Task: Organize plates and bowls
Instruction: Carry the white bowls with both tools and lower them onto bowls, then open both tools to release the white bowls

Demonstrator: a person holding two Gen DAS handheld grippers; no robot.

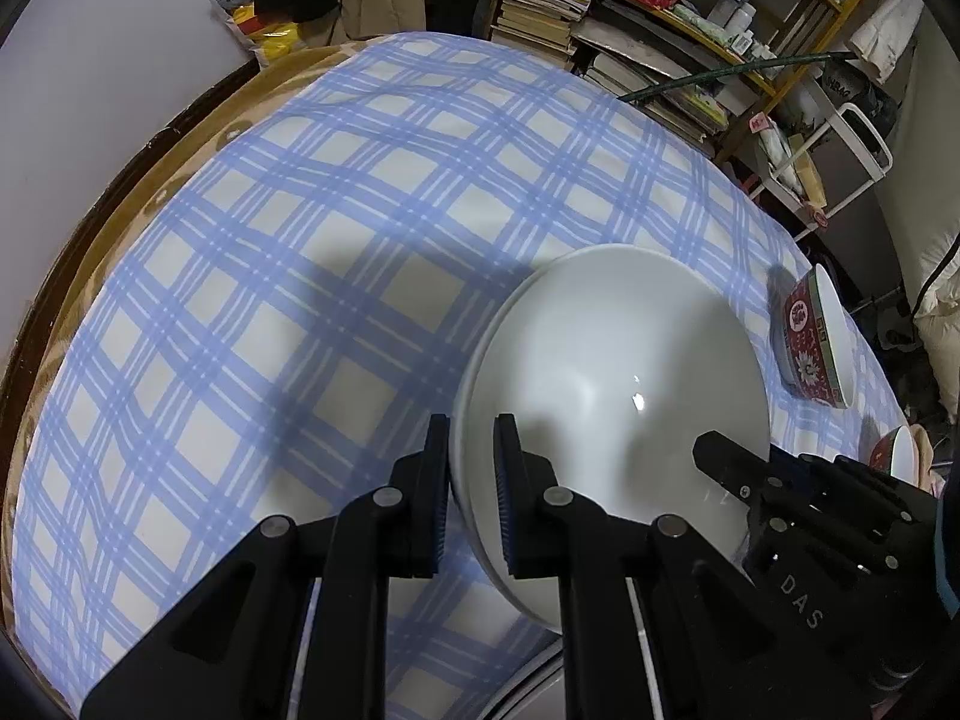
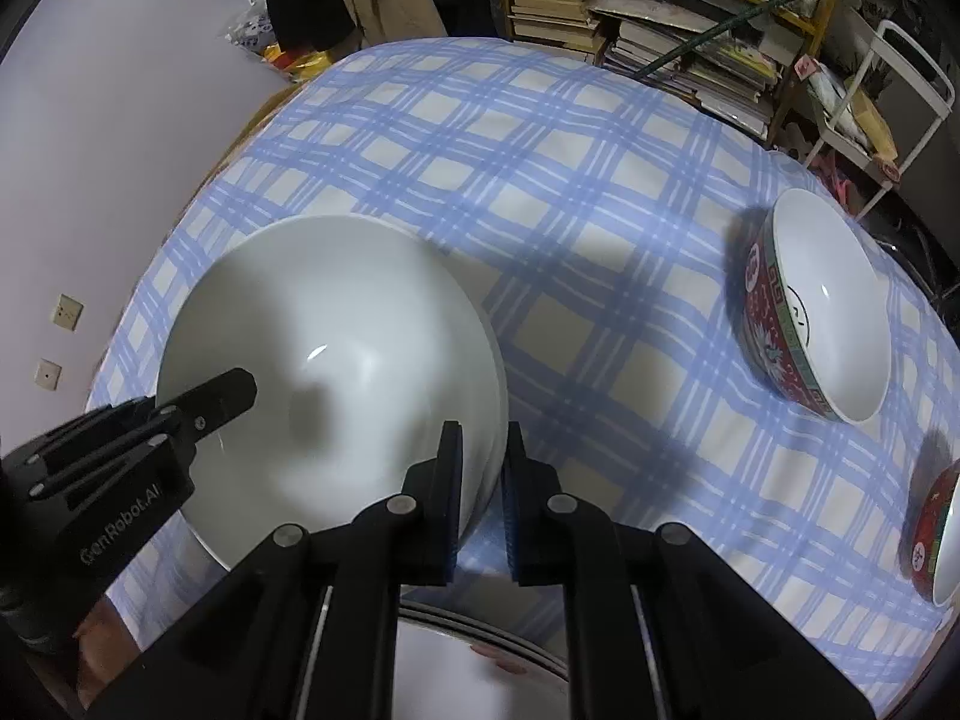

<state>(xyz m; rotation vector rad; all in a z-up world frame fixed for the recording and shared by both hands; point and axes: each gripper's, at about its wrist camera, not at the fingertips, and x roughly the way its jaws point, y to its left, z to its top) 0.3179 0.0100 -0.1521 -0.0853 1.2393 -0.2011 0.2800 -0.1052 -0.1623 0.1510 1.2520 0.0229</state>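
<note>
- I have the large white glazed ceramic bowl point(image 1: 606, 396) gripped from both sides above the blue-and-white checked tablecloth point(image 1: 288, 276); it looks lifted and tilted, though I cannot tell how far clear of the cloth it is.
- My left gripper point(image 1: 471, 498) is narrowed onto the bowl's left rim, one pad outside the wall and one inside.
- My right gripper point(image 2: 483, 498) is pinched the same way on the opposite rim, and its black body shows in the left wrist view reaching over the bowl's far edge.
- From the right wrist view the rim looks doubled, so this may be two white bowls nested; I cannot say for certain.
- The key relation: the bowl hangs between the two grippers, while the red floral-patterned bowl with a white interior point(image 2: 816, 306) stands well apart to the right, nearer my right gripper.
- A second red patterned bowl point(image 2: 936, 534) sits at the right edge of the cloth, only partly visible.
- A pale round plate point(image 2: 480, 660) lies just below the grippers at the near edge, mostly hidden.
- My judgement: the white bowl is mid-carry, and setting it down calls for both hands moving level together, since a pinch on a slick rim could slip.
</note>
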